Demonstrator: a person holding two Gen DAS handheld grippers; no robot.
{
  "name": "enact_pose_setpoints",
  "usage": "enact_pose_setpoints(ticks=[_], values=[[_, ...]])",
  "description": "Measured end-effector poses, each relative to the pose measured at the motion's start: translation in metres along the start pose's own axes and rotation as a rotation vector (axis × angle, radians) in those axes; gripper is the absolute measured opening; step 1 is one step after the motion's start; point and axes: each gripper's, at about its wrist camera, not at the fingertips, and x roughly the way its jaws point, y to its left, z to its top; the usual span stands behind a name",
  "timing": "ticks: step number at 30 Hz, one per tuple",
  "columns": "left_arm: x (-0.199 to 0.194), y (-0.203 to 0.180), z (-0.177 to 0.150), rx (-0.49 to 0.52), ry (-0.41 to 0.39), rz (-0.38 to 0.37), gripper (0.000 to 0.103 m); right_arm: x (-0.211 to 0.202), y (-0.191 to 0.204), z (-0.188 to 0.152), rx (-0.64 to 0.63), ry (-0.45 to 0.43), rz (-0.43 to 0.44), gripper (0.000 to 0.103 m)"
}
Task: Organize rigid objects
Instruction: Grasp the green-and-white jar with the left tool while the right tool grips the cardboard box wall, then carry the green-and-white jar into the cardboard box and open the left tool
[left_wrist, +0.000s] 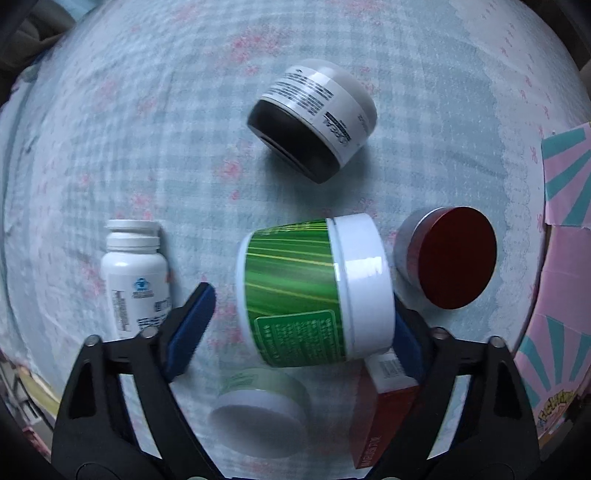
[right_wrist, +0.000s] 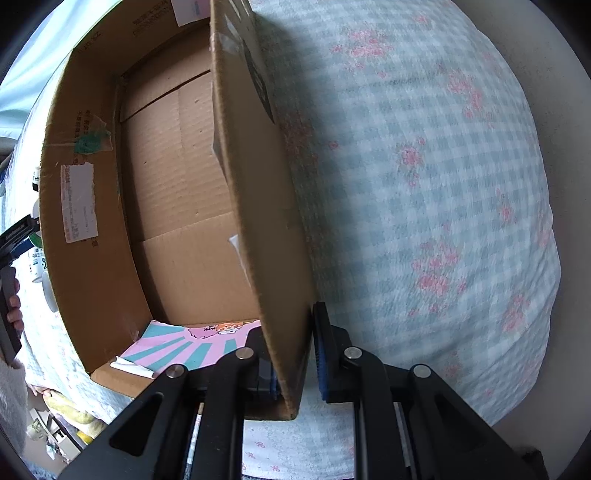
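The left gripper (left_wrist: 299, 317) hangs spread wide around the green jar (left_wrist: 314, 288), which lies on its side with its white lid toward the red-lidded tin (left_wrist: 448, 256). One blue pad sits apart from the jar's base; the other is at the lid end, and contact there cannot be told. A round jar on a soft sheet may roll or squirt out if the jaws close off-centre (the glossy lid looks slippery), nudging the tin just beside it. Nearer than the green jar lie a pale tub (left_wrist: 258, 410) and a red carton (left_wrist: 384, 406); to its other side a white pill bottle (left_wrist: 135, 275), beyond it a black-based jar (left_wrist: 314, 118).

The right gripper (right_wrist: 295, 354) clamps the cardboard box (right_wrist: 258, 240) wall; a loose grip could let the box tip.
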Motion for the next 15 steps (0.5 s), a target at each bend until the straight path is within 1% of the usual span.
enact_pose_setpoints(ticks=[1, 2, 5, 8, 12, 15], values=[[0.003, -0.002, 0.001, -0.005, 0.016, -0.031, 0.059, -0.003, 0.004, 0.002, -0.001, 0.001, -0.002, 0.014], [0.004, -0.004, 0.002, -0.005, 0.024, -0.036, 0.055, -0.003, 0.002, 0.002, -0.001, 0.001, -0.002, 0.014], [0.001, -0.011, 0.001, 0.023, 0.001, -0.008, 0.054, -0.002, 0.004, 0.003, 0.000, 0.002, -0.005, 0.014], [-0.006, -0.014, -0.003, 0.021, -0.020, -0.011, 0.053, -0.003, 0.001, 0.002, -0.001, -0.001, -0.006, 0.014], [-0.032, -0.016, -0.015, 0.038, -0.078, -0.005, 0.053, -0.003, 0.003, 0.001, -0.010, -0.007, -0.010, 0.014], [-0.062, -0.015, -0.022, 0.058, -0.130, -0.005, 0.053, -0.004, 0.007, -0.001, -0.015, -0.016, -0.013, 0.014]])
